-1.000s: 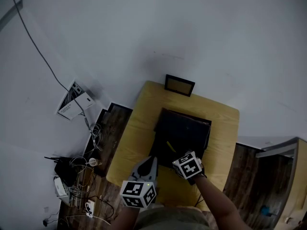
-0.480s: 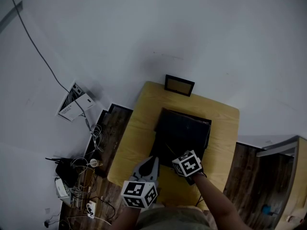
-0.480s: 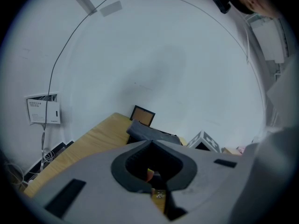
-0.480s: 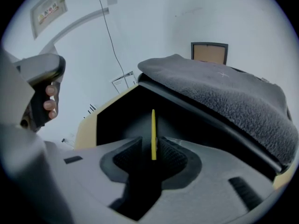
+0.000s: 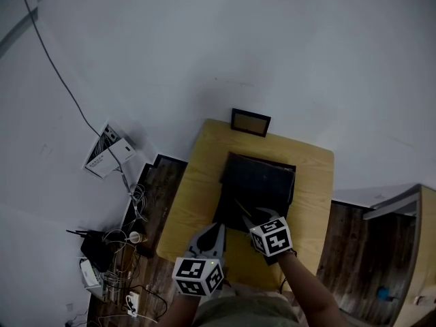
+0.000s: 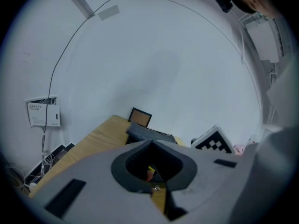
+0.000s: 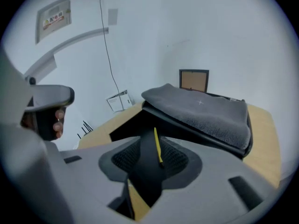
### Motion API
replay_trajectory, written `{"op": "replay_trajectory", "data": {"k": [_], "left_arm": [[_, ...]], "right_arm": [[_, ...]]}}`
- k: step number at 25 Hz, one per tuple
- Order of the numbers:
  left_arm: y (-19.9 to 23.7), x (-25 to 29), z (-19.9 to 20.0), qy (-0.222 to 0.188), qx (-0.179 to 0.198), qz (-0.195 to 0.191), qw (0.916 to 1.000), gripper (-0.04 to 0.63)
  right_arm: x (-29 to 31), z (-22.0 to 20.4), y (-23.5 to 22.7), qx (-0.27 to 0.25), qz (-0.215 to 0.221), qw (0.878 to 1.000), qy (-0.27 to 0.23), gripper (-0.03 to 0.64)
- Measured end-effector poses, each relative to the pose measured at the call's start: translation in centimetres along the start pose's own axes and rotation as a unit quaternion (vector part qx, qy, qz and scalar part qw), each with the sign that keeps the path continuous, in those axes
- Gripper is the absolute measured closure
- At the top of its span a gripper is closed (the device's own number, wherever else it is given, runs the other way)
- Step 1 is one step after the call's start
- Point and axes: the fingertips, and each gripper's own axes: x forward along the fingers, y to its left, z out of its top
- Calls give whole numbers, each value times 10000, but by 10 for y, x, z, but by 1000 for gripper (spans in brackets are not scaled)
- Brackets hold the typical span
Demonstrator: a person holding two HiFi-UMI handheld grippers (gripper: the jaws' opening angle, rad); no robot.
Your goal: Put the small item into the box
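The right hand-held gripper [image 5: 255,218] reaches over the near edge of an open black box [image 5: 262,182] in the middle of a yellow wooden counter [image 5: 197,176]. Its own view looks down into the dark inside of the box. The jaws of the right hand-held gripper [image 7: 148,157] stand spread and are opening. A thin yellow stick [image 7: 158,146] lies between them on the black floor of the box, close along the right pad. Whether it touches that pad cannot be made out. Beyond the jaws the box's grey, felt-like lid [image 7: 201,108] is raised at a slant above the black base.

The left hand-held gripper [image 5: 212,231] hovers just beside the right one, over the near left part of the counter and outside the box. In its own view the left hand-held gripper [image 6: 150,143] has its jaws pressed together tip to tip, aimed toward the box [image 6: 147,134].

A small dark picture frame [image 5: 250,122] with a brown centre stands at the far edge of the counter, well apart from both grippers. To the left of the counter, a white device [image 5: 109,150] sits on the pale wall with a thin cable running up from it.
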Motion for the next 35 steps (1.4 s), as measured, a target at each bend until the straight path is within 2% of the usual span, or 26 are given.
{"op": "replay_trajectory", "data": {"k": [5,12,17,25,35], "left_arm": [[-3,-22,-1,-44,56,-79,9999,592],[-13,-62,-11,-60,163,-291,9994,592],[-21,-97,-23,-66,216,-441,9988,592],[-39,-159,-44,-153,261,-587,9978,592],[-60,-237,-71,-292,359,-714,9964,592]], "right_arm": [[-39,15,29,77,-98,9980,-618,499],[-98,19,72,274,-419,9870,-1525,565],[-135,8,106,266,-659,9782,-1952,602],[-191,-20,158,207,-902,9677,-2345,614],[-249,-61,218,105,-974,9570,-2730,615]]}}
